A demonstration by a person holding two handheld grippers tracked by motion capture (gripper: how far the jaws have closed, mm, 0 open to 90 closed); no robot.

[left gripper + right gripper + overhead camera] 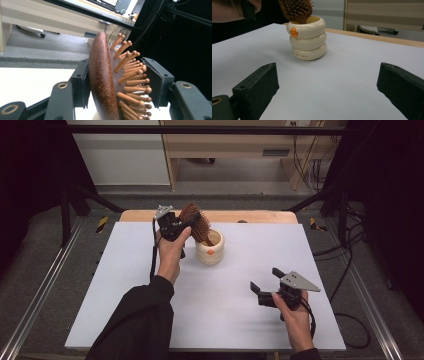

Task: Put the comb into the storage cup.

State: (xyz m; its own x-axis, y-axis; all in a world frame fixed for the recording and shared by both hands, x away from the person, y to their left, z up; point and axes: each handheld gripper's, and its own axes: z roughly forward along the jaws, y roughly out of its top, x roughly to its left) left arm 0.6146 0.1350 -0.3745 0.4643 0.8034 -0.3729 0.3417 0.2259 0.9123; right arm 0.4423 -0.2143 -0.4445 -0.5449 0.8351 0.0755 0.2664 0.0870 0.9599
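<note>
A brown wooden hairbrush stands with its handle down in a cream ringed cup that bears a small orange mark, near the back middle of the white table top. My left gripper reaches over the cup from the left and is shut on the brush head. In the left gripper view one pad lies against the brush's smooth back and the other against the bristle tips; my left gripper holds it. My right gripper stands open near the front right, with nothing between its jaws. It faces the cup and brush.
A wooden table edge runs behind the white top. Black frame bars stand at both back corners. Cables lie on the floor to the right. A pale wooden shelf unit stands beyond the table.
</note>
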